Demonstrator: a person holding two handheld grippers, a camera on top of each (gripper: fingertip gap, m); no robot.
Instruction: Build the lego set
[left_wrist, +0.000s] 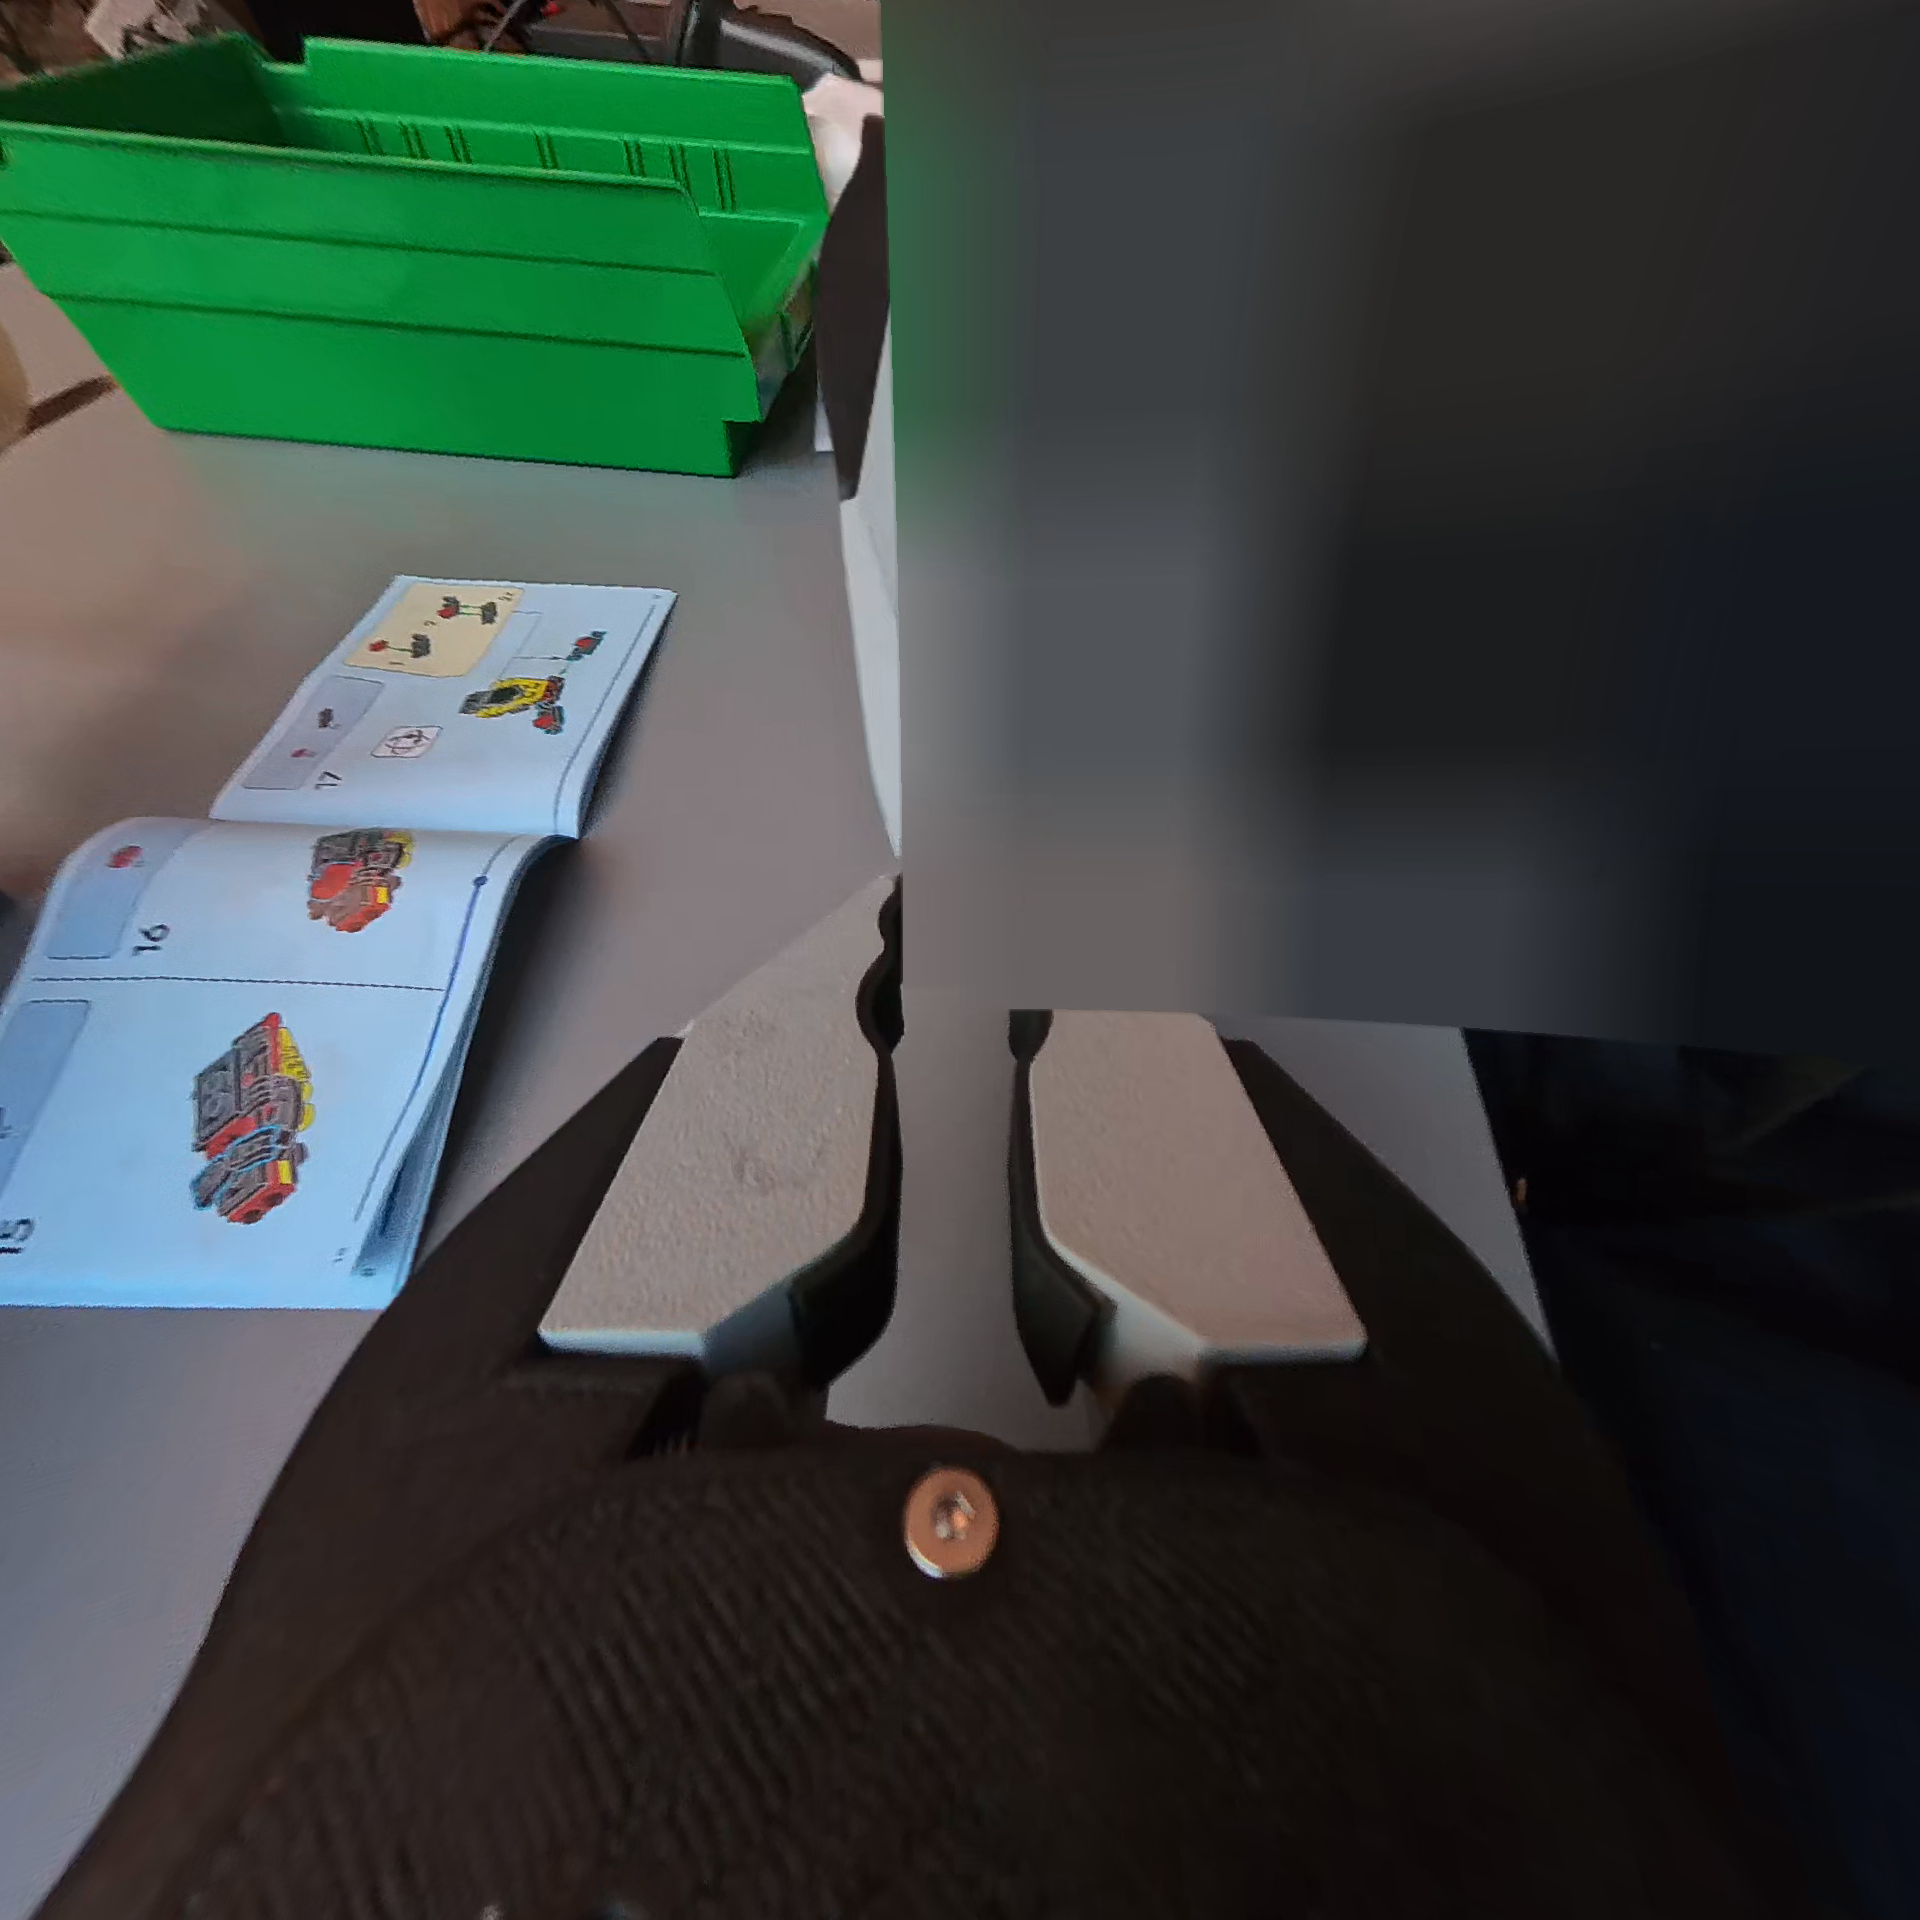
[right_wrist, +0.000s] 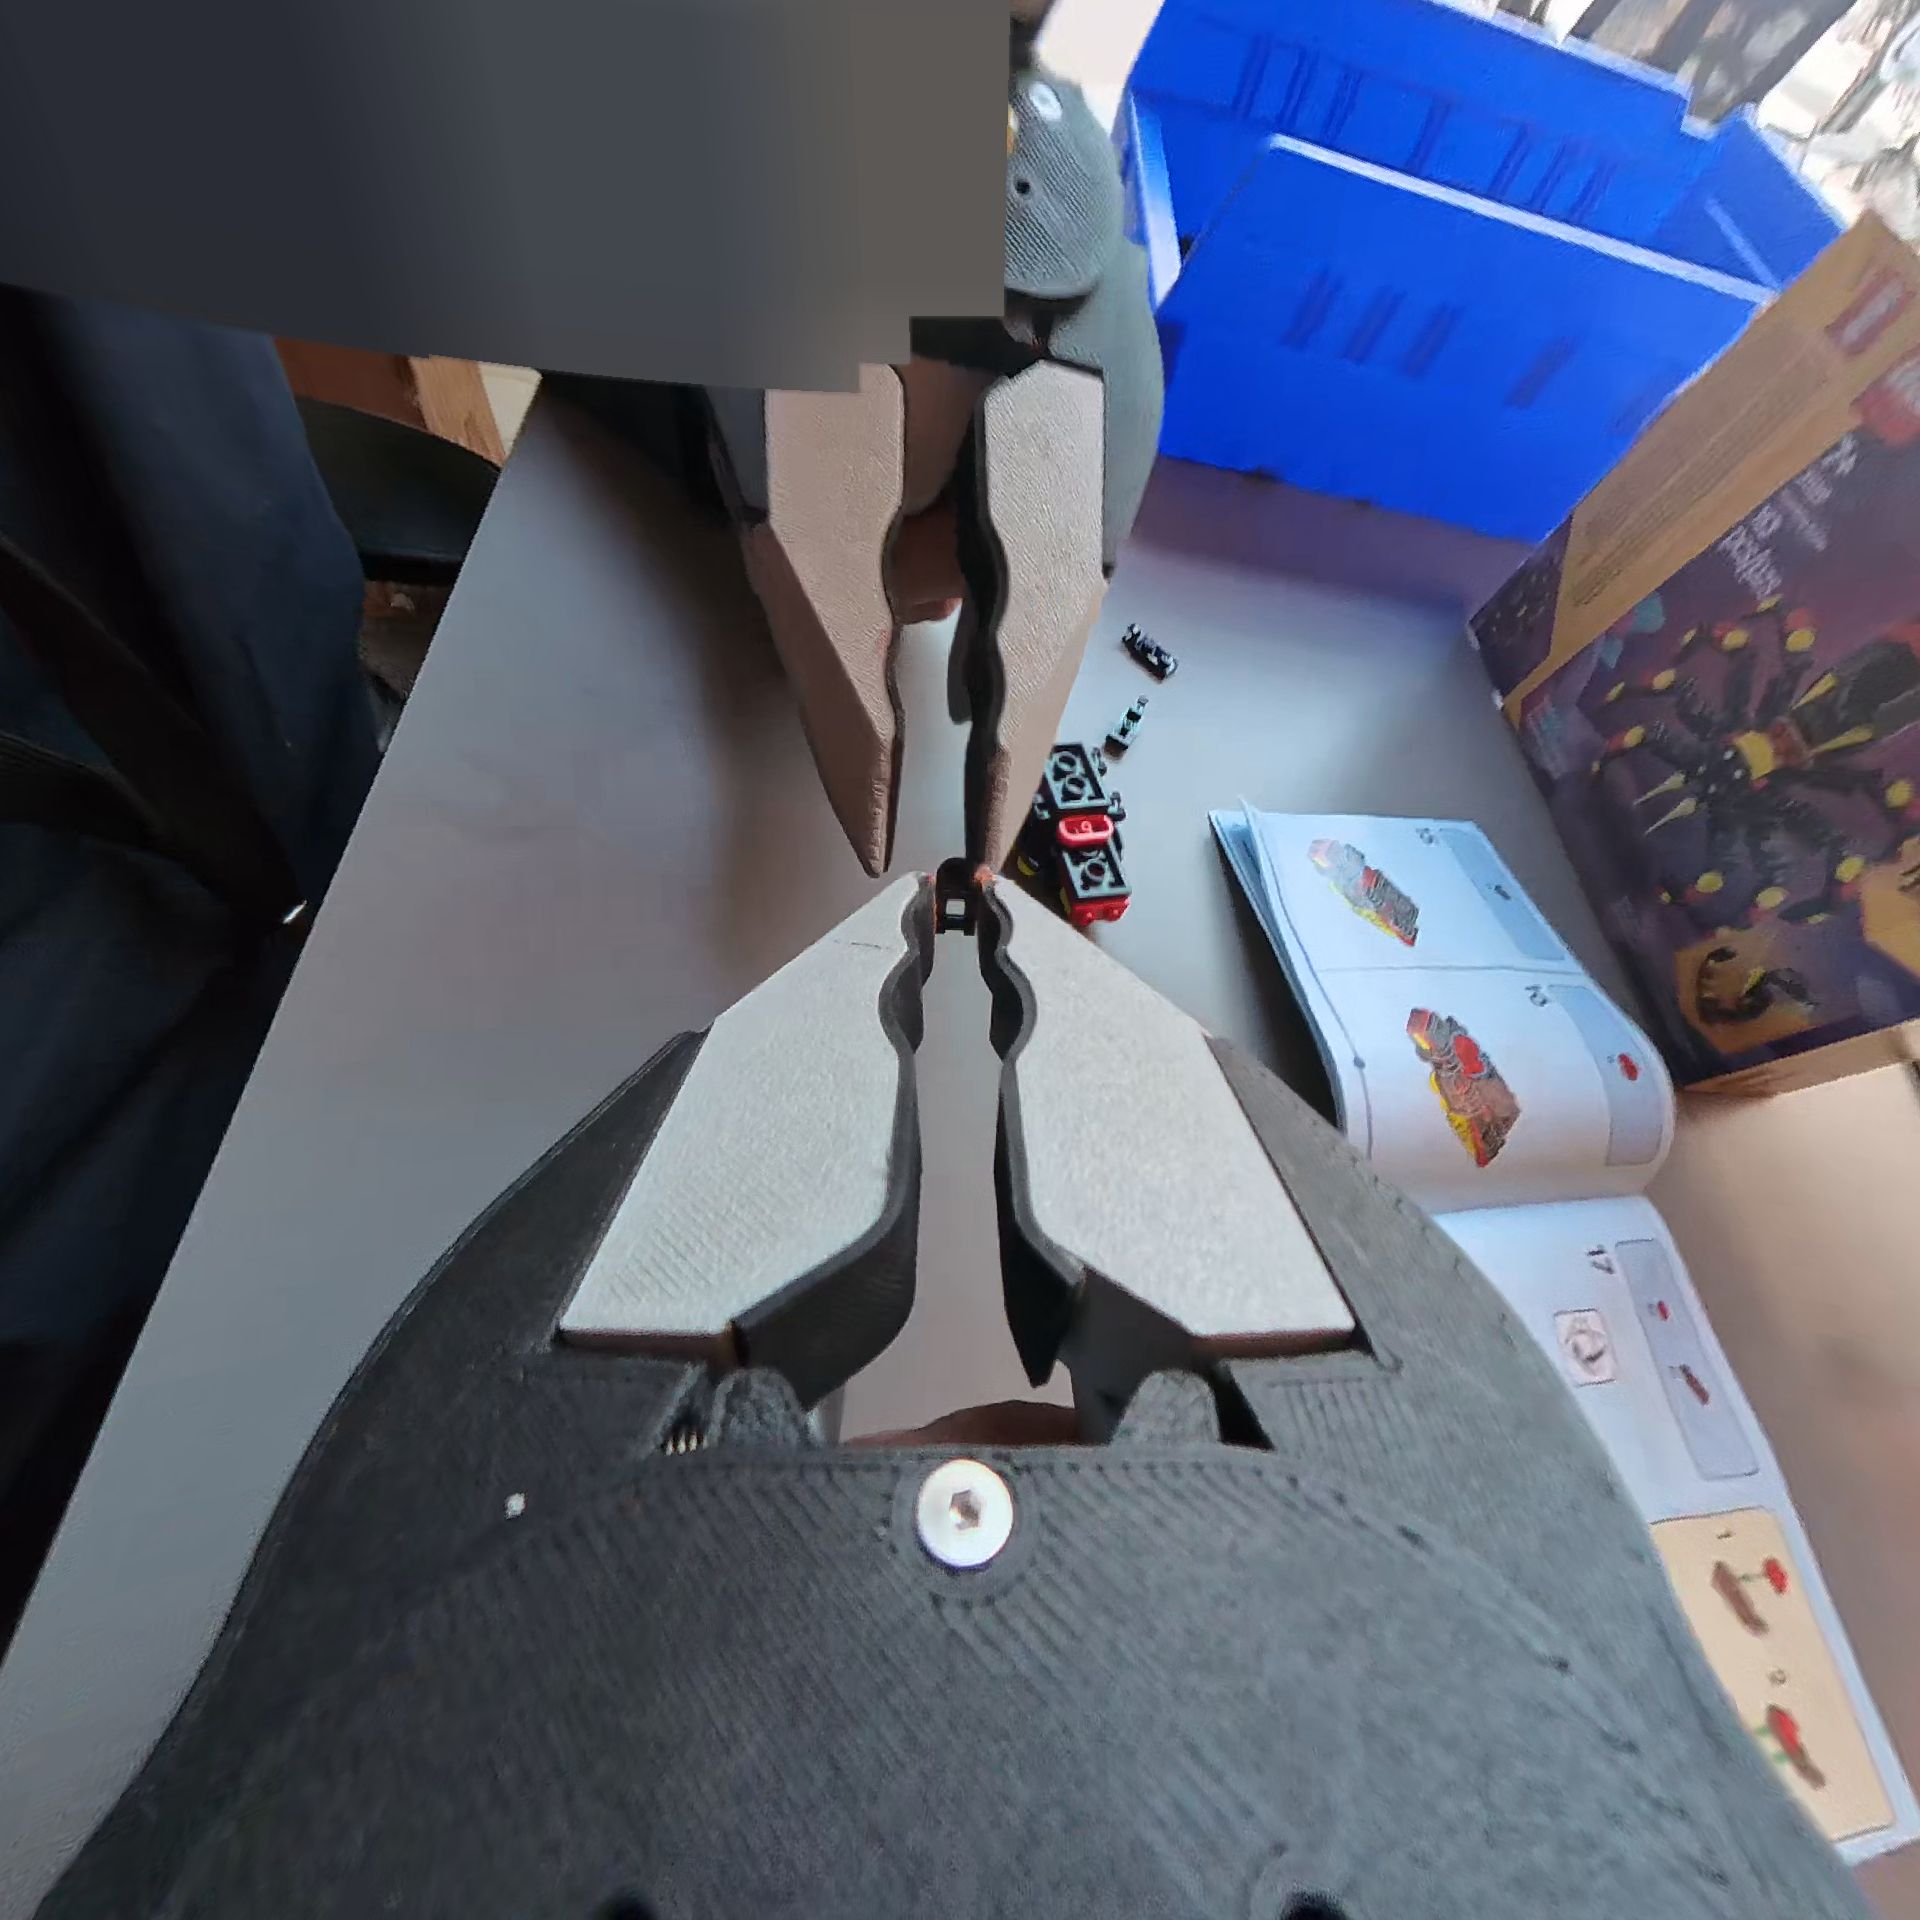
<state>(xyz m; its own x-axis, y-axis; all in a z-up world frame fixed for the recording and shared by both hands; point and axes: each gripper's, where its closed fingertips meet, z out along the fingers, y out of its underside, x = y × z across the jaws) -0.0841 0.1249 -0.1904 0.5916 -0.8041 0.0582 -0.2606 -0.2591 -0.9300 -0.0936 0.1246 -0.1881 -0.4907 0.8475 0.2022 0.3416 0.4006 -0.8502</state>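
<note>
Right gripper (right_wrist: 956, 899) pinching small black lego piece (right_wrist: 954, 906) at its tips, left gripper (right_wrist: 935, 868) slightly parted, tip-to-tip above it

Over the grey table (right_wrist: 582, 790) the two grippers meet tip to tip, the right gripper (right_wrist: 956, 894) pinching a small black piece (right_wrist: 954, 906) and the left gripper (right_wrist: 940, 831) pointing back at it, so no room is left between them. Just right of the tips sit the black-and-red lego assembly (right_wrist: 1081, 842) and two loose black parts (right_wrist: 1148, 649); beyond lie the open instruction booklet (right_wrist: 1455, 997), the lego box (right_wrist: 1725, 727) and the blue bins (right_wrist: 1455, 291). Left of the tips, bare tabletop runs to the table's edge.
</note>
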